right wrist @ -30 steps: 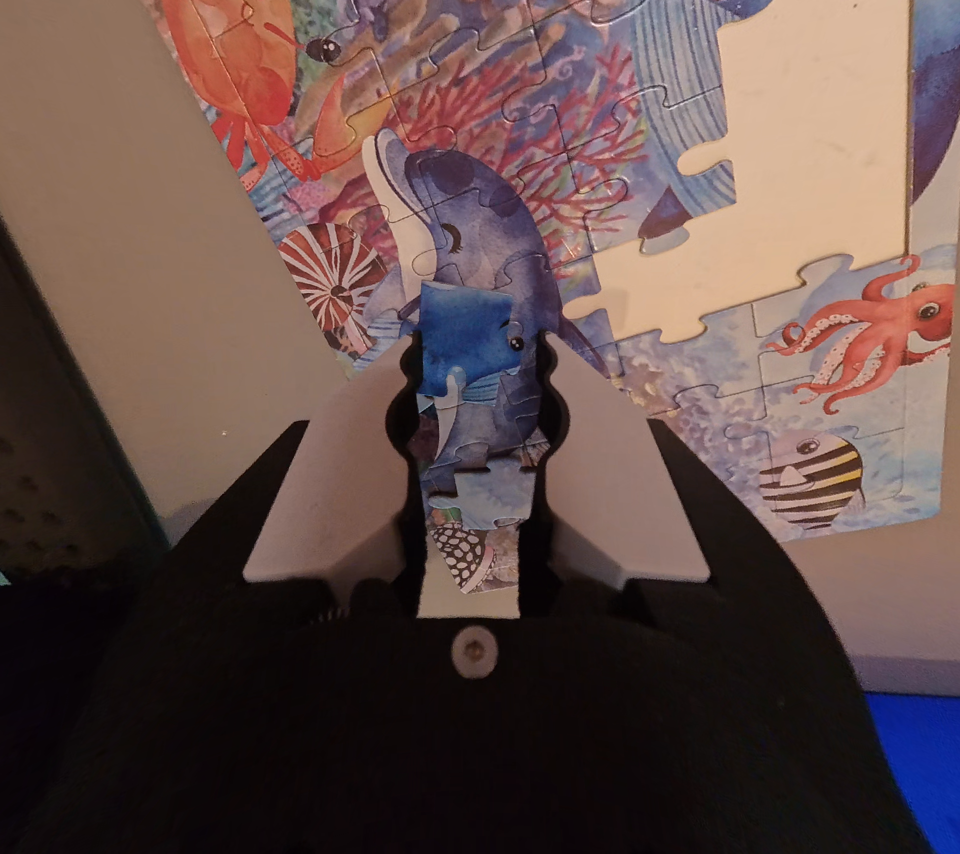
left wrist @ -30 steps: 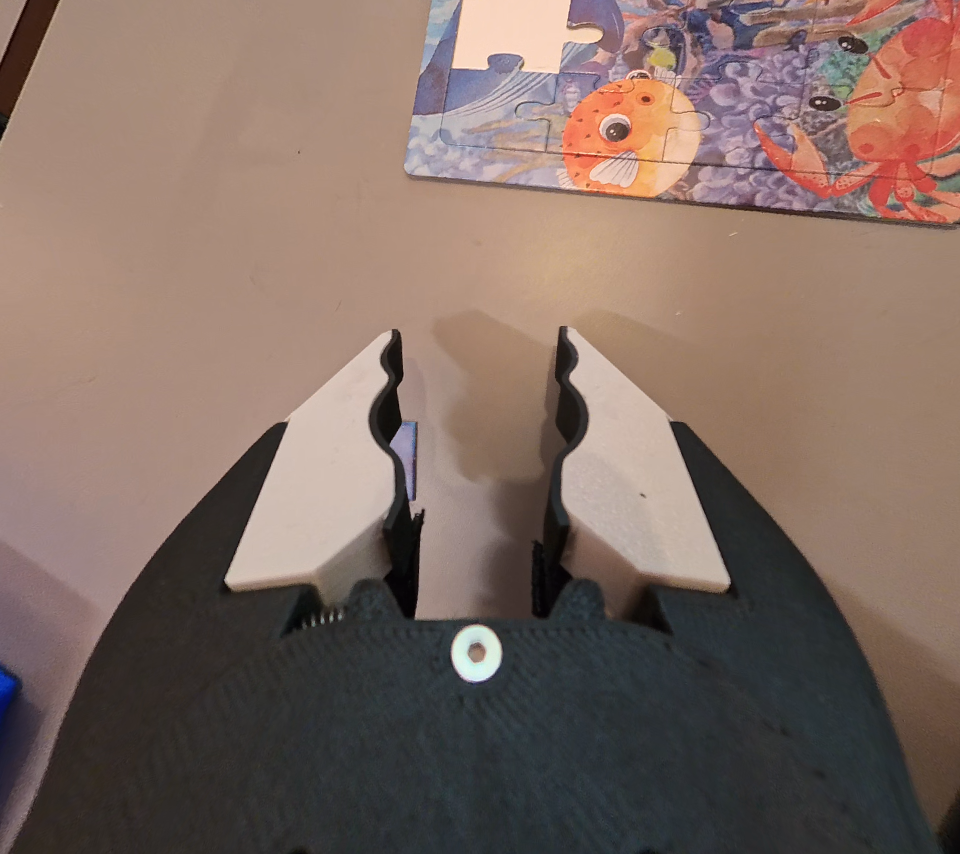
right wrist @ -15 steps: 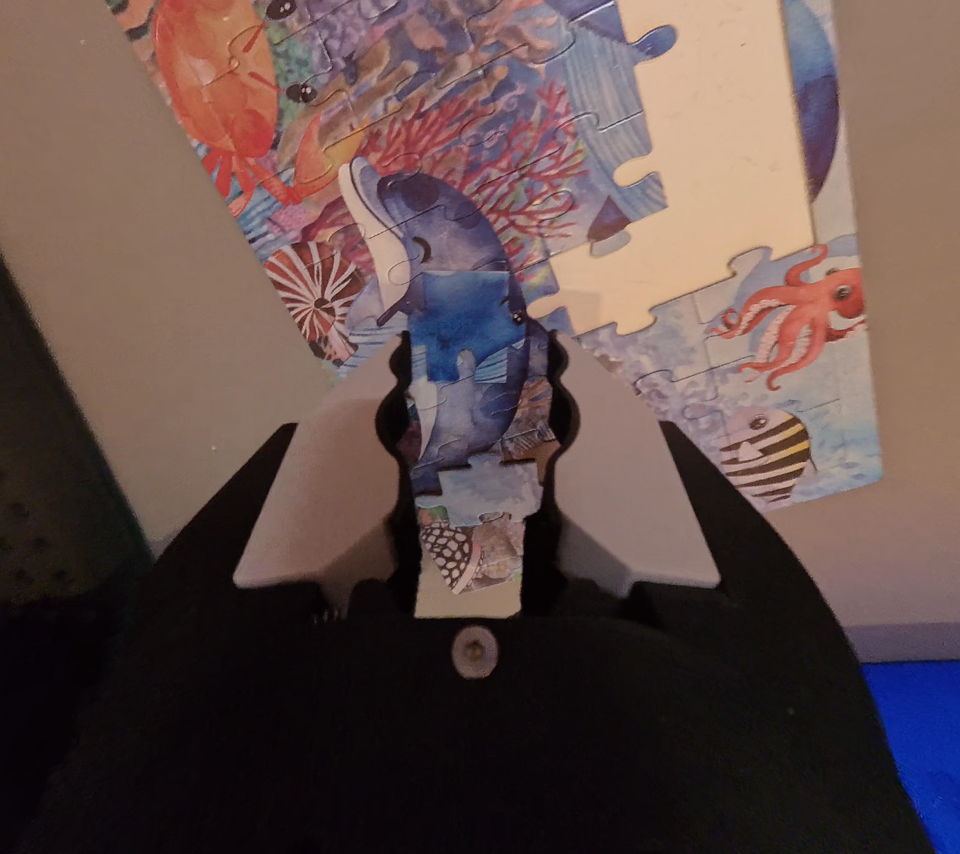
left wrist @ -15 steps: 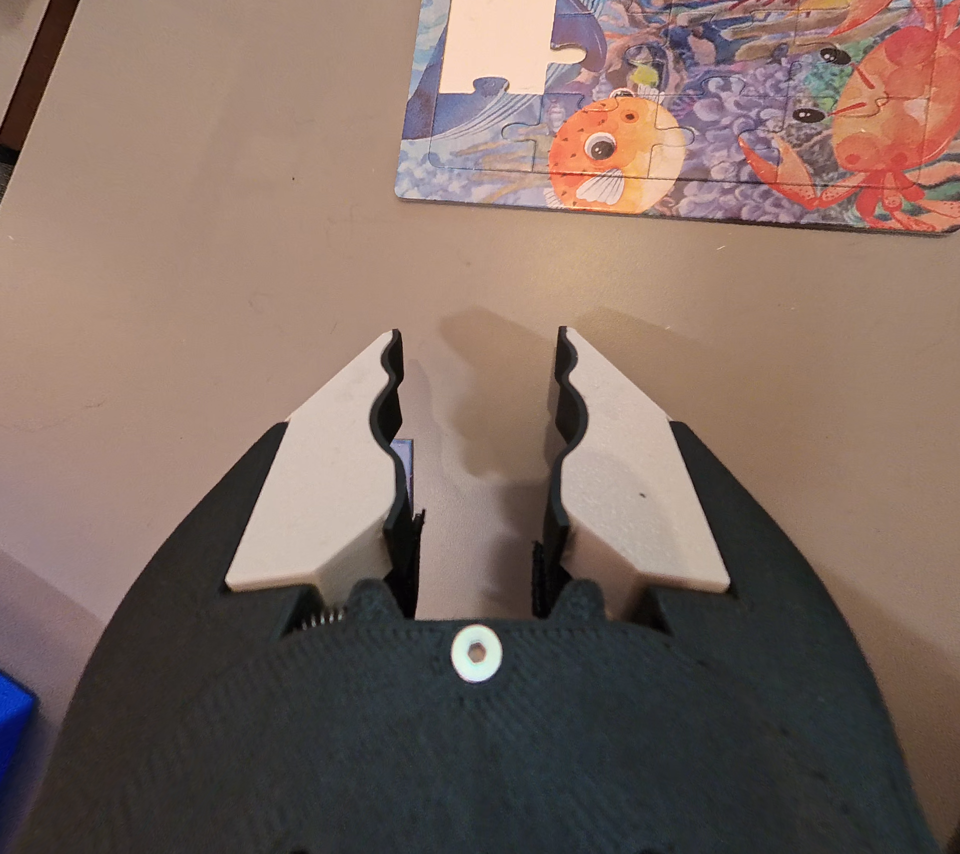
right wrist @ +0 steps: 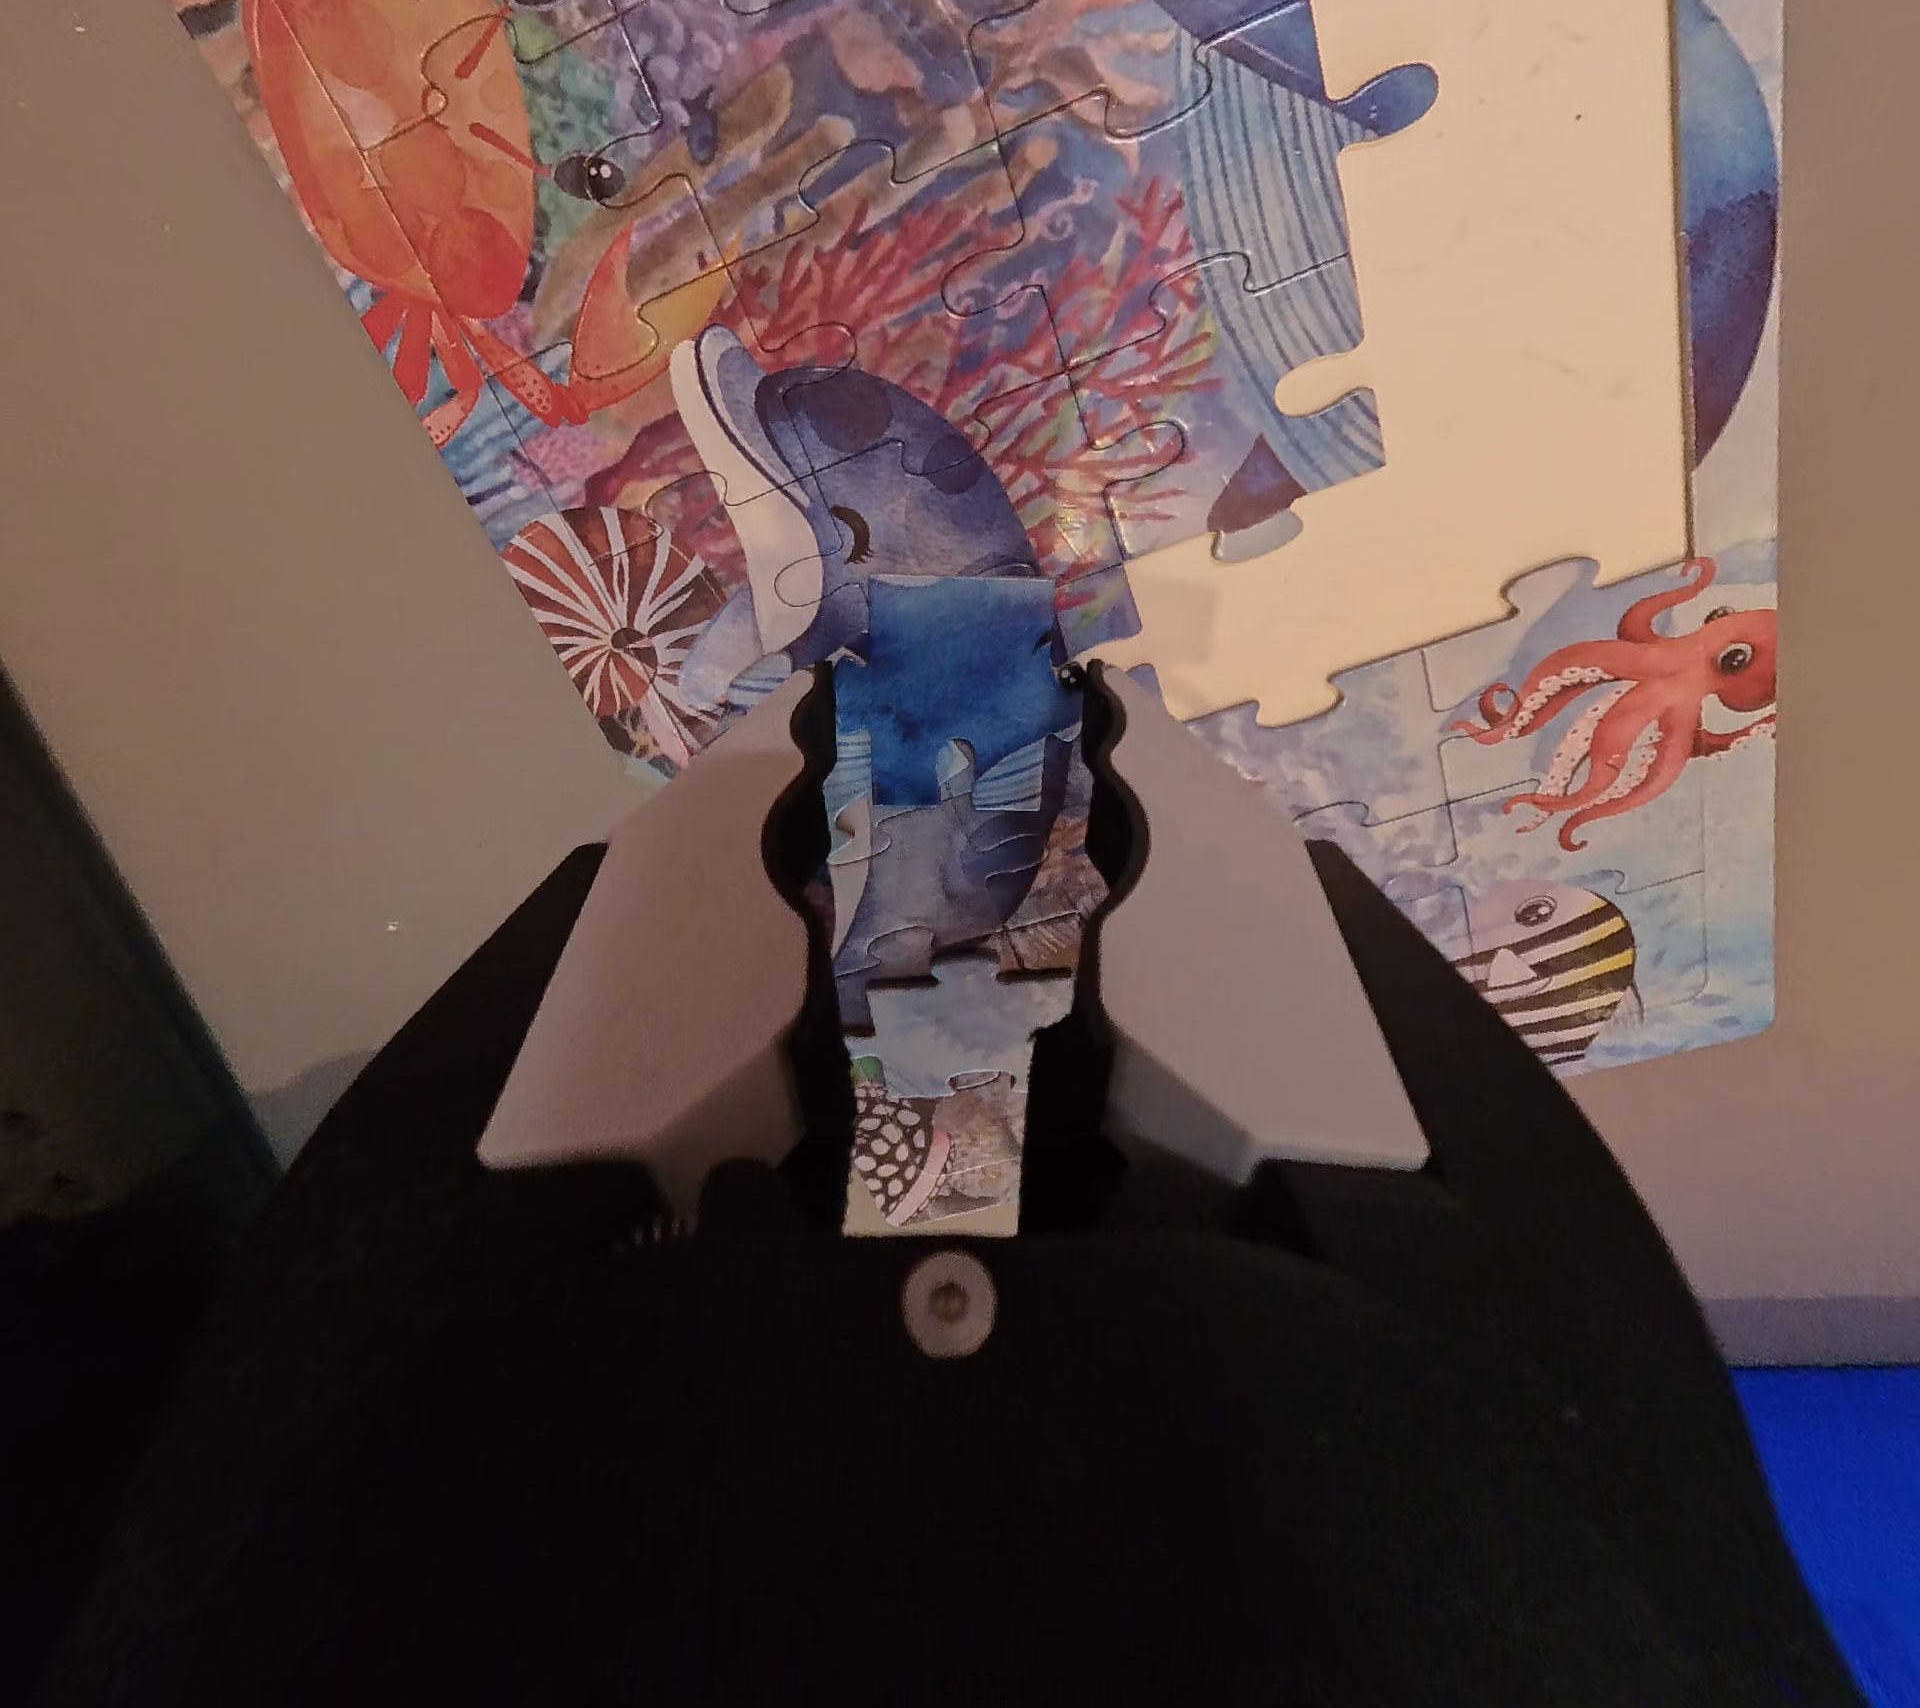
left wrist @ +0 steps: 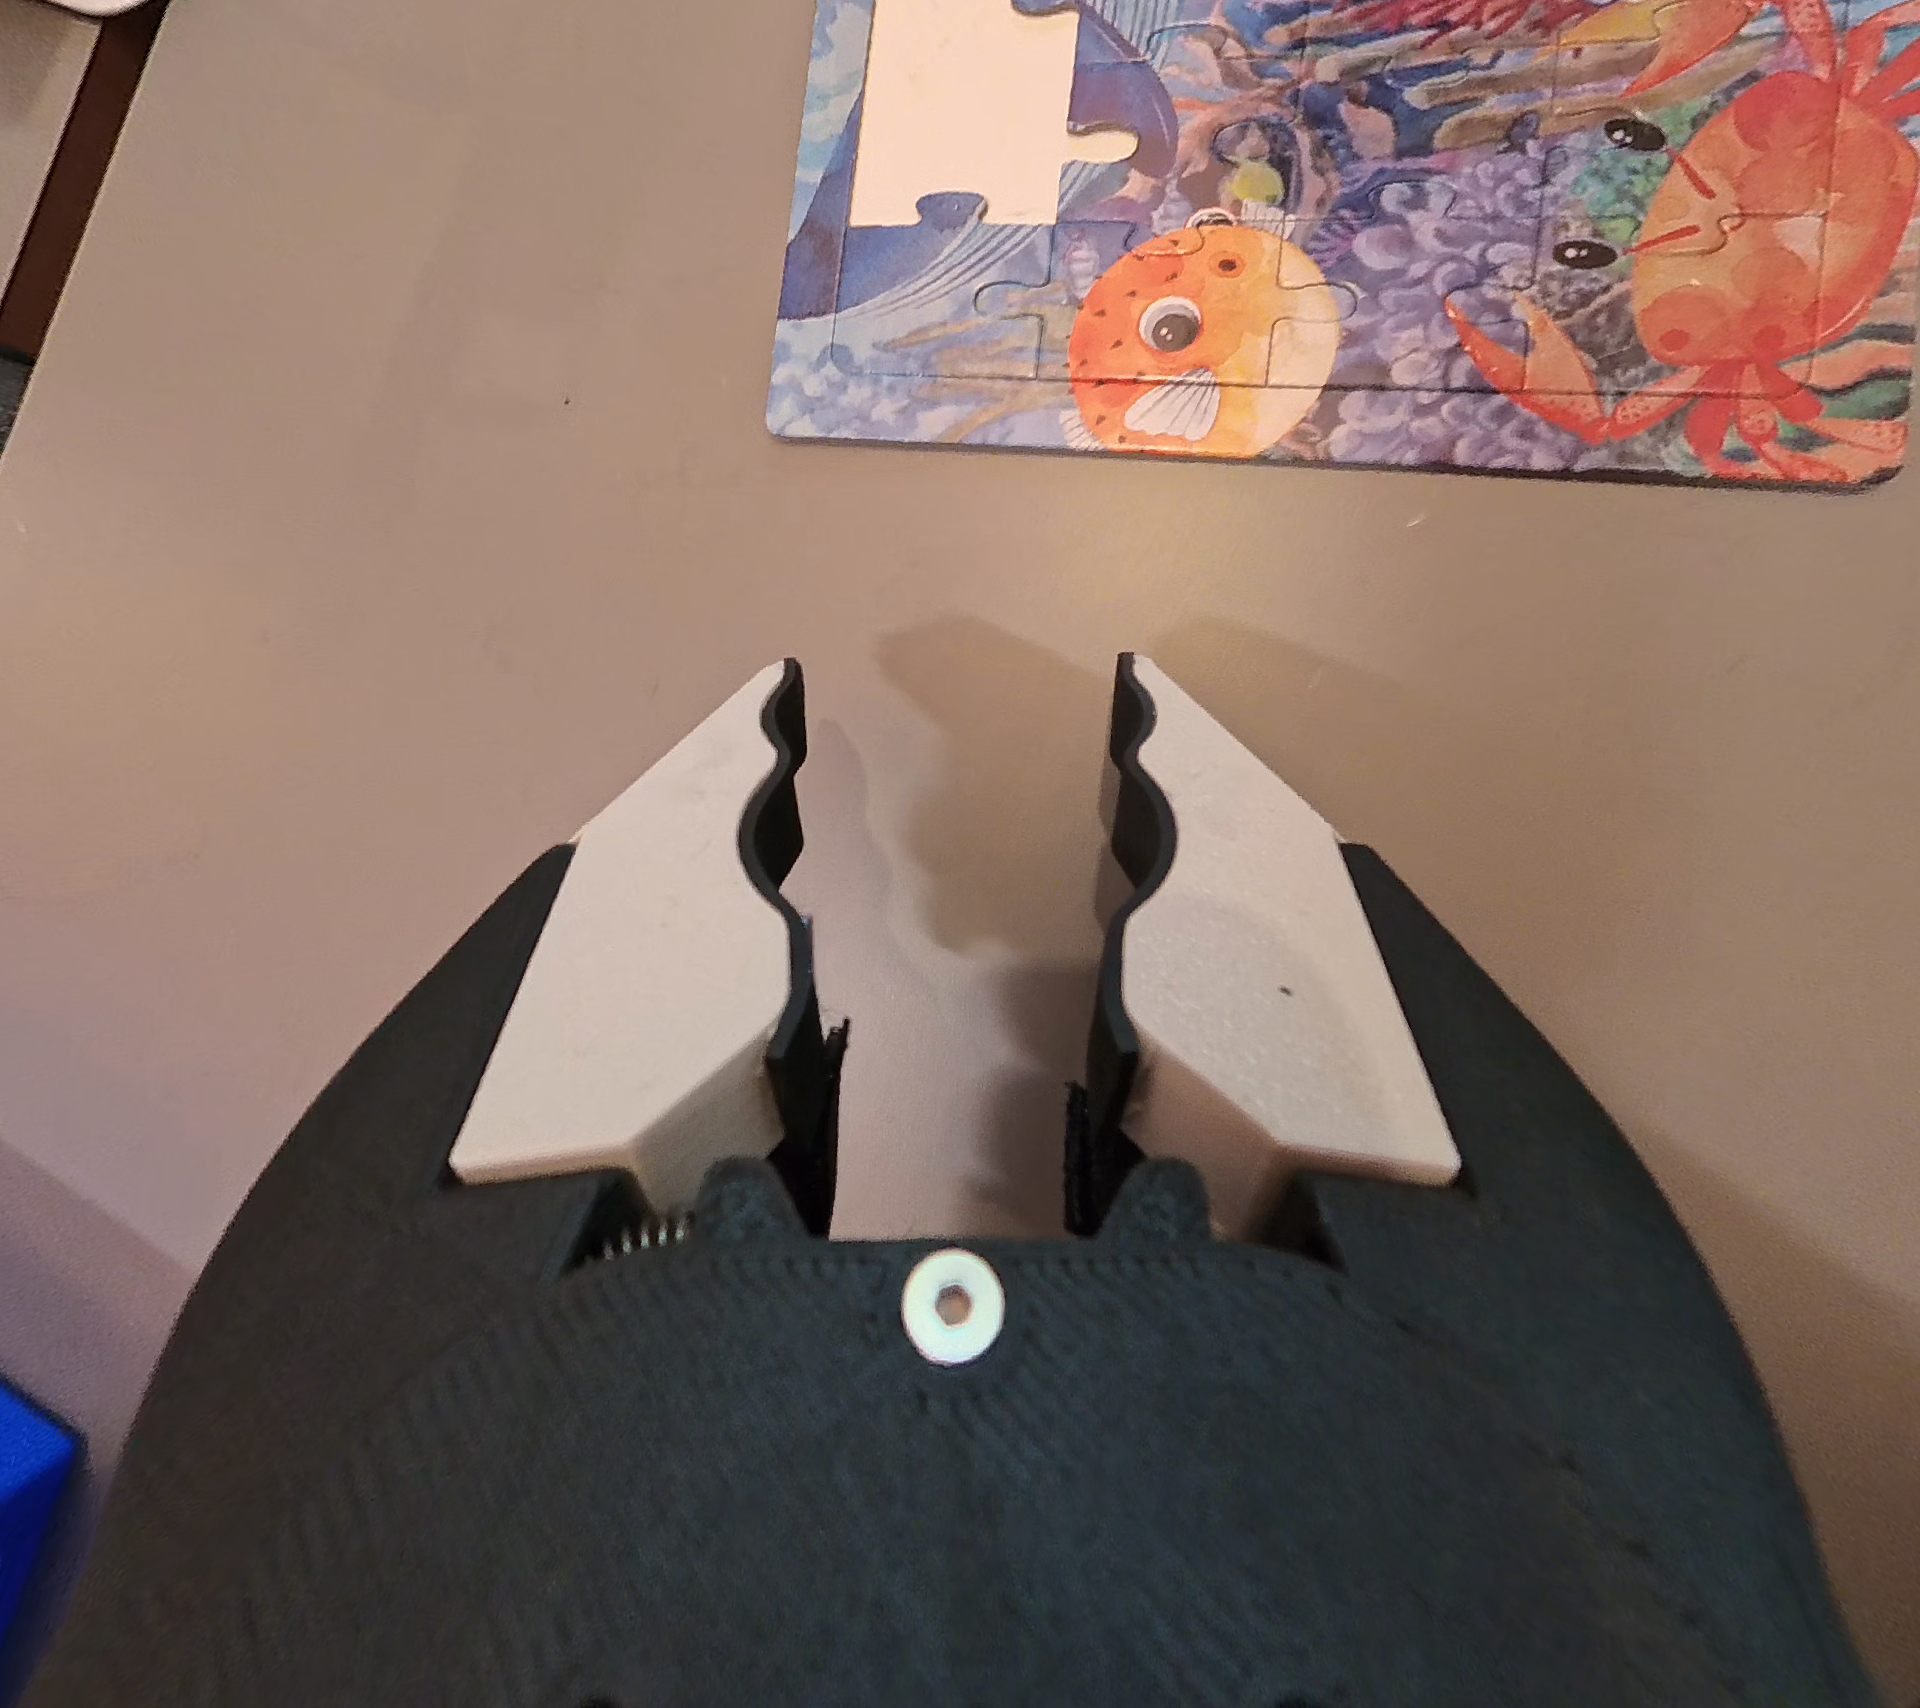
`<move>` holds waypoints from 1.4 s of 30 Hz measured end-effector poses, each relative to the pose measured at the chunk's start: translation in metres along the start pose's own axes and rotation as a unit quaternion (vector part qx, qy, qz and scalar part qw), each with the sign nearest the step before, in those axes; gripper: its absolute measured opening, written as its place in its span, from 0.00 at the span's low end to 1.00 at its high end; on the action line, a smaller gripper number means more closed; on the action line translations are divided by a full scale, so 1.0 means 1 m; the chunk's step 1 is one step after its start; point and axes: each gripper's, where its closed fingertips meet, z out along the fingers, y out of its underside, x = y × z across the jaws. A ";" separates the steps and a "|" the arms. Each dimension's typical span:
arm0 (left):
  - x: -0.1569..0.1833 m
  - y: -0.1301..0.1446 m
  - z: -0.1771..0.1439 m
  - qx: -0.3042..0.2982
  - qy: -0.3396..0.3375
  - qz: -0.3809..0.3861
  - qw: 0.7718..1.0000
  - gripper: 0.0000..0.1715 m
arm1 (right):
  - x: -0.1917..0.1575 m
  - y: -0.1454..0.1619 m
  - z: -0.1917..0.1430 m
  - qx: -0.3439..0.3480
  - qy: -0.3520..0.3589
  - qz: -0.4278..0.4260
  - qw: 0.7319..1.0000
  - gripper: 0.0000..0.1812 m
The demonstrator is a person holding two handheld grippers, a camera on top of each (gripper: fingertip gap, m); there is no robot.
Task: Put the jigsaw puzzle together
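While left tongs (left wrist: 956, 671) gape empty, right tongs (right wrist: 951, 671) clamp one piece (right wrist: 956, 692) (blue).

Right gripper (right wrist: 961, 692) clamped on a blue puzzle piece (right wrist: 951, 682), held above the jigsaw puzzle (right wrist: 883, 224) on a beige table (right wrist: 208, 515). Piece overlapping the puzzle's dolphin, just left of the cream gap (right wrist: 1496, 328) in the puzzle. Orange crab at the puzzle's upper left, red octopus and striped fish at its lower right.
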 end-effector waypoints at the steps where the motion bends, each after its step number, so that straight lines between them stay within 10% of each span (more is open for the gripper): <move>1: 0.001 -0.002 0.001 0.003 0.002 0.002 1.000 0.34 | 0.002 -0.001 0.000 0.004 0.004 0.000 1.000 0.25; 19: 0.038 -0.137 0.007 0.252 0.115 -0.127 0.952 0.25 | 0.028 -0.076 -0.069 0.225 0.170 -0.081 0.956 0.25; 33: 0.044 -0.158 0.007 0.304 0.179 -0.189 0.917 0.04 | 0.018 -0.100 -0.079 0.234 0.245 -0.160 0.927 0.25; 42: 0.054 -0.146 0.008 0.258 0.176 -0.111 0.943 0.00 | 0.014 -0.089 -0.106 0.343 0.124 -0.084 0.927 0.23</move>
